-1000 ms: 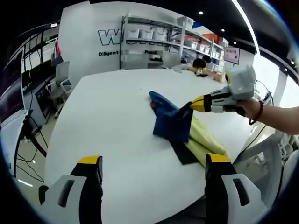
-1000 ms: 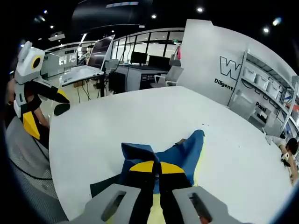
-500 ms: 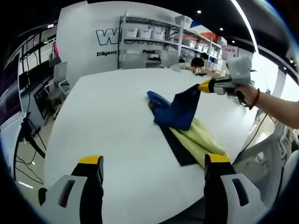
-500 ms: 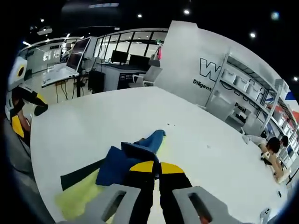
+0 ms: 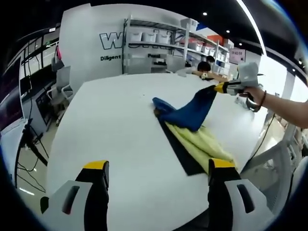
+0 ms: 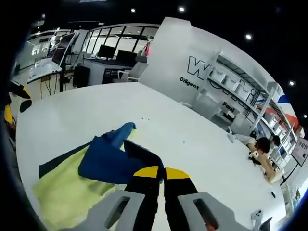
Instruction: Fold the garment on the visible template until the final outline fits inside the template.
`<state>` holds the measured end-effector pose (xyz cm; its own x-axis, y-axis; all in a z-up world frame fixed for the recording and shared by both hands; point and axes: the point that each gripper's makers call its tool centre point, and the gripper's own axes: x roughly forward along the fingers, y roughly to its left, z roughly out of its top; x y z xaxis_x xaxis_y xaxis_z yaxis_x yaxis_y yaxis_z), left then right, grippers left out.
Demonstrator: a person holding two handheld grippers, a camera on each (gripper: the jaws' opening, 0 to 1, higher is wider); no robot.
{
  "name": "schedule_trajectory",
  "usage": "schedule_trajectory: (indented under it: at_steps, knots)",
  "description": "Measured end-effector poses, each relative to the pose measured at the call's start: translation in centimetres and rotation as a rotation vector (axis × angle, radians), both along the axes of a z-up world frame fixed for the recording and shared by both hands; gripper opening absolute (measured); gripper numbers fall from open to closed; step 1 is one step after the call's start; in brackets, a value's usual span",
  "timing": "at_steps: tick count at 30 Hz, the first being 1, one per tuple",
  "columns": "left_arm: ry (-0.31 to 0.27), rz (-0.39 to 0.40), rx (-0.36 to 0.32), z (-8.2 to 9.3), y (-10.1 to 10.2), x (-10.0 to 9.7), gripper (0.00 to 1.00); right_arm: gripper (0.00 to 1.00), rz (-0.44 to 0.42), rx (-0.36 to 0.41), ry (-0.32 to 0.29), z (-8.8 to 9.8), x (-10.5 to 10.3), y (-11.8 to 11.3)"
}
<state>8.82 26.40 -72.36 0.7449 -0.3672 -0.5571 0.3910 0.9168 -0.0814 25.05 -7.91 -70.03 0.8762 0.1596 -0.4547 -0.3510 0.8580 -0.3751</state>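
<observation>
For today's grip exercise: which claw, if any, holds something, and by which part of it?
The right claw is shut on the blue garment, pinching an edge of it and lifting it off the table. The left claw is open and holds nothing.

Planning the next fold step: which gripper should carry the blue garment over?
Right. The right gripper is shut on a corner of the blue garment, lifting it above the yellow-green template. The left gripper is open, away from the cloth, over bare white table.
</observation>
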Motion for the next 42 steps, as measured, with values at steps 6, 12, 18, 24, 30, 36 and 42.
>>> schedule_trajectory:
  at_steps: [6, 12, 18, 24, 30, 36, 42]
  knots:
    - [-0.012, -0.051, 0.018, 0.1, -0.9, -0.2, 0.86, 0.00, -0.068, -0.019, -0.015, 0.5, 0.4, -3.0]
    - [-0.003, -0.056, 0.035, -0.2, -1.1, -0.1, 0.86, 0.00, -0.099, -0.042, -0.009, 0.2, 0.7, -5.0]
    - [0.004, -0.054, 0.034, -0.4, -1.3, 0.1, 0.85, 0.00, -0.144, -0.069, 0.015, -0.9, 0.9, -8.0]
    - [0.013, -0.049, 0.036, -0.9, -1.6, 0.6, 0.85, 0.00, -0.177, -0.072, 0.039, -2.0, 0.8, -10.3]
    - [0.018, -0.032, 0.023, -1.2, -2.4, 1.3, 0.84, 0.00, -0.202, -0.074, 0.062, -3.2, 1.2, -12.6]
    - [0.025, -0.041, 0.027, -1.7, -3.4, 2.0, 0.82, 0.00, -0.270, -0.046, 0.085, -4.4, 1.4, -15.3]
    - [0.035, -0.051, 0.029, -2.4, -4.2, 3.6, 0.79, 0.00, -0.342, 0.005, 0.104, -5.4, 1.4, -17.8]
